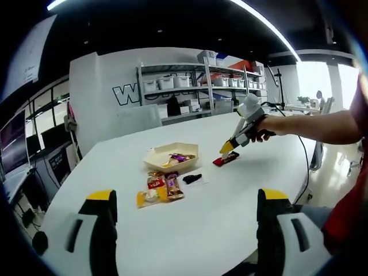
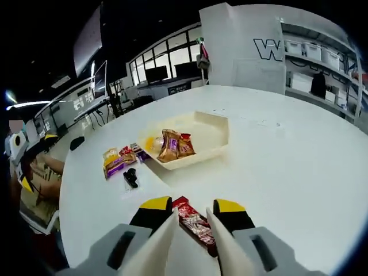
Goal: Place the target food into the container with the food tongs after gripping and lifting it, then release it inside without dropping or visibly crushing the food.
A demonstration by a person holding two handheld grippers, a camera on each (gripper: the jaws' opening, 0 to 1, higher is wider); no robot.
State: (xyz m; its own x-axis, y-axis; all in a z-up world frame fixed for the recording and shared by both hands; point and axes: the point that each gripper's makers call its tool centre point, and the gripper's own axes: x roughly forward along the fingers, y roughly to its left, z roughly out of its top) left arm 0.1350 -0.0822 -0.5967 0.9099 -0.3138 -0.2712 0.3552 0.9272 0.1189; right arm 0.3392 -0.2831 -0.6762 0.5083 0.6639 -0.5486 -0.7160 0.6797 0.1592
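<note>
Snack packets lie scattered on a white round surface (image 1: 230, 195) in a workshop lined with shelving (image 1: 198, 86). In the left gripper view, the left tool (image 1: 187, 215) hovers low at the frame's bottom edge, its yellow-tipped jaws spread wide apart and empty. At centre frame sits a beige hexagonal tray (image 1: 171, 157) with wrapped food inside; just below it lie a small cluster of packets (image 1: 160, 188) and a small black object (image 1: 192, 179). To the right of centre, the right tool (image 1: 228, 150), held in a person's hand (image 1: 261, 127), reaches down to a red packet (image 1: 226, 159) flat on the surface. In the right gripper view, the right tool (image 2: 187, 211) rises from the bottom of the frame, its jaws set on either side of the red packet (image 2: 194, 224), which lies between them on the surface; whether they press it cannot be told. Above, at centre, the tray (image 2: 214, 129) holds an orange-brown packet (image 2: 172, 145), with loose packets (image 2: 118, 161) and the black object (image 2: 131, 177) at centre left.
</note>
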